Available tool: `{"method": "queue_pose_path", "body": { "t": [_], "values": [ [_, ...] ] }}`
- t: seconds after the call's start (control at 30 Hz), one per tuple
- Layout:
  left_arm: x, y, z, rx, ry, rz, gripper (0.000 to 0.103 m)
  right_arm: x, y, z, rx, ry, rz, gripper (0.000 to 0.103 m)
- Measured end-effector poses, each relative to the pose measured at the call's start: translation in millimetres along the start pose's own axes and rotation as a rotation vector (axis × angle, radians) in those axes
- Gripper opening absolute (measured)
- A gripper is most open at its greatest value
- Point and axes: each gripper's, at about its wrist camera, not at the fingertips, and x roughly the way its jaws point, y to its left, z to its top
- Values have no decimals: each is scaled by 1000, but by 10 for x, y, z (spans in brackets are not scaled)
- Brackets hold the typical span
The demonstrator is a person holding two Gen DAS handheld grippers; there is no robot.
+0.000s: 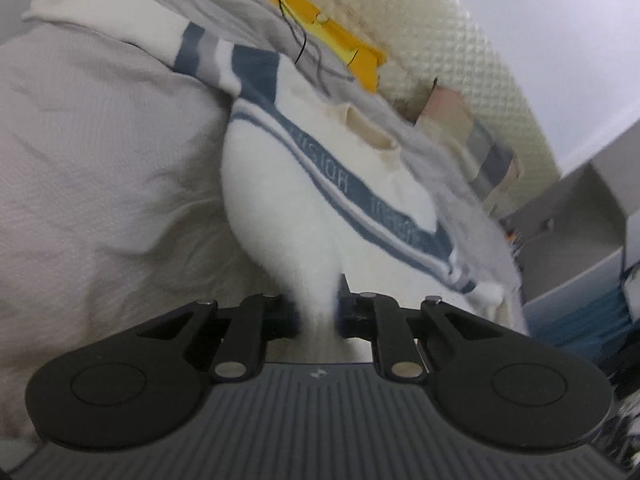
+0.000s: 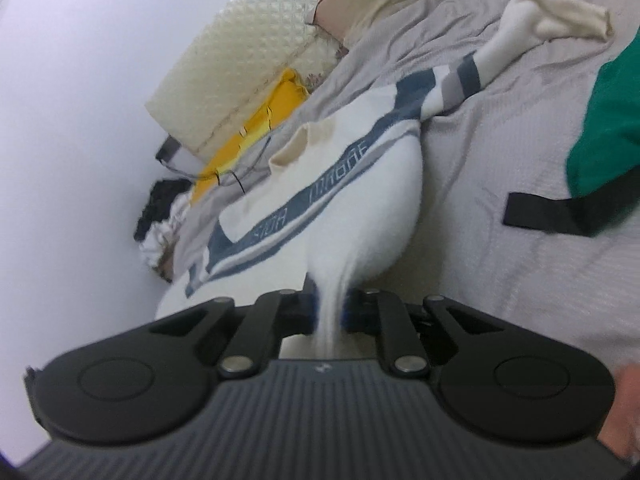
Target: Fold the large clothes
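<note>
Your left gripper and right gripper are each clamped nearly closed on a bunched white fold of the sweater, which stretches across the grey bedspread toward the quilted headboard; blur hides which hem, probably the bottom.

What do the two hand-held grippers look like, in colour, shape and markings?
Both look alike. The left hand-held gripper and the right hand-held gripper each have a grey ribbed body with a small pale logo at its front edge, two round black discs at the sides, and black linkage bars joined by silver pins. Blue shows on the inner faces of the right gripper's fingers. No cables or sleeves are visible.
</note>
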Motion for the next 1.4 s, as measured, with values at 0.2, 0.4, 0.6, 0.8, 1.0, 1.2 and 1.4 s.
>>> {"method": "queue_pose_path", "body": {
  "t": [0.2,0.4,0.6,0.8,1.0,1.2,1.4],
  "values": [
    [47,-20,-204,76,113,112,17,45,-192,-271,48,118,-127,14],
    [158,-15,-191,136,128,149,29,42,-248,-240,81,111,-133,21],
    [42,-170,-190,196,79,151,57,-24,-274,-120,125,75,-117,45],
    [78,-663,-244,316,-2,126,66,-105,-433,311,146,-37,-108,47],
    [599,-1145,-417,441,-43,86,69,-27,-914,1072,155,-210,-164,47],
    [1323,-1174,-669,471,2,51,69,440,-1782,1805,269,-267,-247,47],
    [1715,-1046,-700,495,20,58,69,977,-2618,2339,371,-324,-342,47]
  ]
}}
